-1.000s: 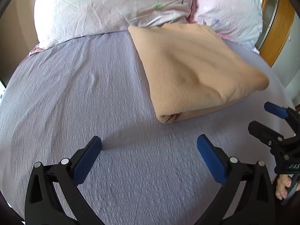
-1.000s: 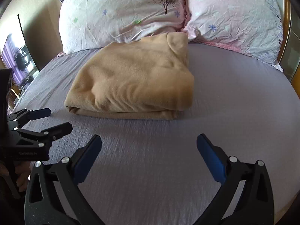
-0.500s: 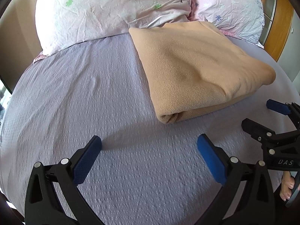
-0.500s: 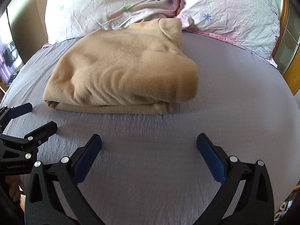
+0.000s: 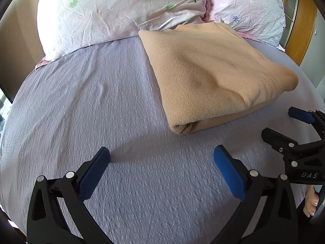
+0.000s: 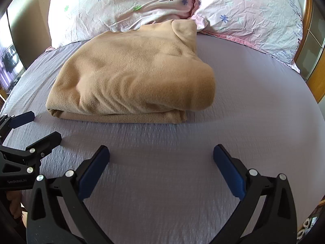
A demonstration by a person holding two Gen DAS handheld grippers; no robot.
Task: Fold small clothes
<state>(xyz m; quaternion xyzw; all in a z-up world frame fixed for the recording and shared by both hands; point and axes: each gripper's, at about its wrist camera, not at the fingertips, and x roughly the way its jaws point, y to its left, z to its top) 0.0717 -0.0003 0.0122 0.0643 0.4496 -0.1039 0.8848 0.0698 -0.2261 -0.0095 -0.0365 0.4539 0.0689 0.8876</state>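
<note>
A tan fleece garment (image 5: 211, 77) lies folded in a thick bundle on the lilac bed sheet (image 5: 81, 105), its far end against the pillows. It also shows in the right wrist view (image 6: 134, 77). My left gripper (image 5: 161, 162) is open and empty, just above the sheet, short of the bundle's near left corner. My right gripper (image 6: 161, 160) is open and empty, in front of the bundle's near edge. Each gripper shows in the other's view: the right one at the right edge (image 5: 284, 126), the left one at the left edge (image 6: 36, 128).
Two floral pillows (image 6: 126, 6) (image 6: 254, 16) lie across the head of the bed behind the bundle. A wooden frame (image 5: 300, 24) stands at the far right. The sheet (image 6: 254, 101) stretches to the right of the bundle.
Both grippers have moved forward toward the folded garment, which now looks larger in both views. Both stay open. The garment has not moved.
</note>
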